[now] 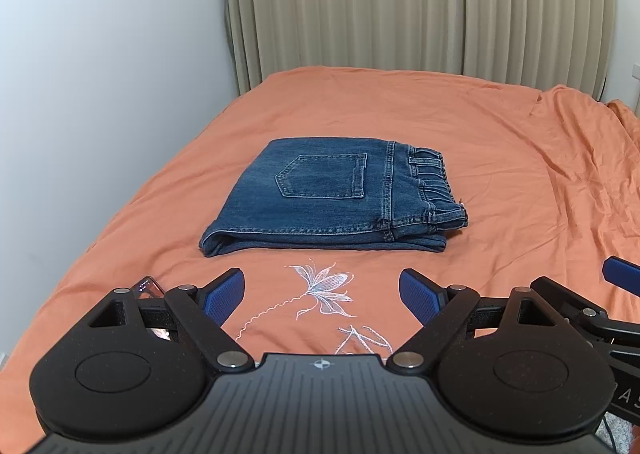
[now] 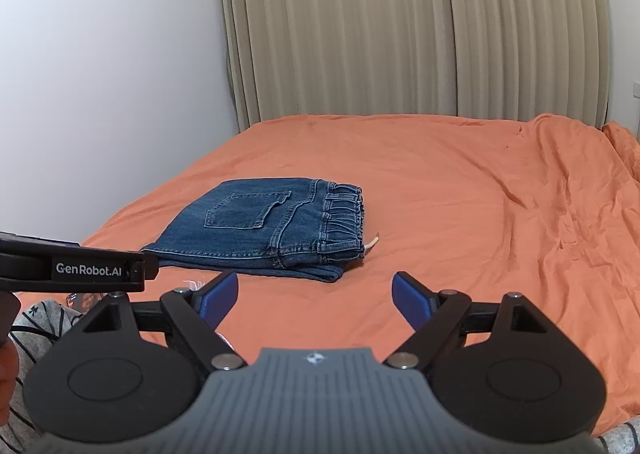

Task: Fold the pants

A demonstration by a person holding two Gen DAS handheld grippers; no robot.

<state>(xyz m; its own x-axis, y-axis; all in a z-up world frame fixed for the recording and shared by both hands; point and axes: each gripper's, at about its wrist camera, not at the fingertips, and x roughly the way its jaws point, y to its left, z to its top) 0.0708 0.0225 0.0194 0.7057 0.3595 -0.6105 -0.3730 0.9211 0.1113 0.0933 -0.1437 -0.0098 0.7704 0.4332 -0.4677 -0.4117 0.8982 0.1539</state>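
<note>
Blue denim pants lie folded into a compact rectangle on the orange bed sheet, back pocket up, elastic waistband to the right. They also show in the right wrist view. My left gripper is open and empty, held back from the pants' near edge. My right gripper is open and empty, near the pants' front right corner but apart from them. A blue pad of the right gripper shows at the left wrist view's right edge.
A white flower embroidery marks the sheet in front of the pants. A phone lies at the left near edge. Beige curtains and a white wall bound the bed. The left gripper's body crosses the right wrist view's left side.
</note>
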